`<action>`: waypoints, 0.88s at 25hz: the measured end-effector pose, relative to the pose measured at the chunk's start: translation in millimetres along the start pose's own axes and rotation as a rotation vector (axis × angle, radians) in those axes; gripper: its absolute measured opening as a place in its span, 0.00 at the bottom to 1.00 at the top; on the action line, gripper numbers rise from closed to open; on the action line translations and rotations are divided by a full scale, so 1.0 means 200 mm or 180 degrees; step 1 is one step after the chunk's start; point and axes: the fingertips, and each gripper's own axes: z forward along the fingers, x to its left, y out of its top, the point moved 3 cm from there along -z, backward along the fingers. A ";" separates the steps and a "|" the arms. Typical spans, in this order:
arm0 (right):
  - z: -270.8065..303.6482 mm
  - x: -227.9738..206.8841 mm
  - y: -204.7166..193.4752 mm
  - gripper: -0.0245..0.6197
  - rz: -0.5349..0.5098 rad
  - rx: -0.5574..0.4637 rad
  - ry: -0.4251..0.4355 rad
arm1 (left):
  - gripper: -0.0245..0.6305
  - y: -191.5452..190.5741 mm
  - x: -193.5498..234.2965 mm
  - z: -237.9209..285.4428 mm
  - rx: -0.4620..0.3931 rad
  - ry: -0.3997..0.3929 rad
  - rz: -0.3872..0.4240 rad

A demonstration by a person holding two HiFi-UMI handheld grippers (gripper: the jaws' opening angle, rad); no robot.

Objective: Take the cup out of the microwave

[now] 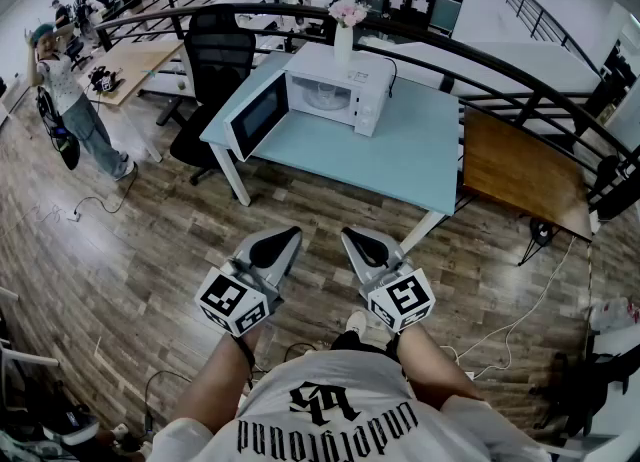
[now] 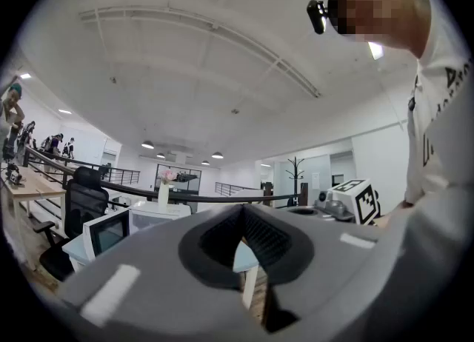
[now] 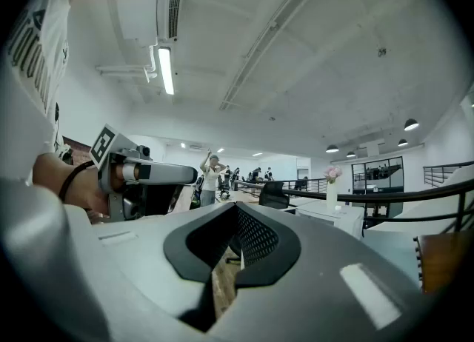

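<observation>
left forearm: bent in at the waist, hand behind the marker cube, pointing forward and slightly inward over the floor.
right forearm: mirrored pose, low and close to the body, angled inward.
left tool: jaws closed tip to tip, holding nothing; only floor and a counter leg seen through the slit between the pads.
right tool: jaws closed tip to tip as well, holding nothing.
spacing of tools: side by side, near each other, not touching.
microwave: on the far part of the light blue counter, well apart from both tools; door swung wide open toward the counter's left front corner.
cup: not made out; only a pale rounded shape inside the open microwave cavity, too small to tell.
vase: upright on top of the microwave, pink flowers in it.
counter edges: long near edge facing the tools; bare top in front of and to the right of the microwave.
open room: wood floor between tools and counter; office chair against the counter's left side; wooden counter just beside its right edge; curved railing behind; white cable on the floor at right.
bystander: far left, well apart.
</observation>
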 end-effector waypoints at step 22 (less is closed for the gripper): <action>0.10 -0.79 -0.18 0.04 0.0190 -0.0028 0.0339 | 0.11 -0.24 0.16 0.73 0.0116 0.0246 -0.0250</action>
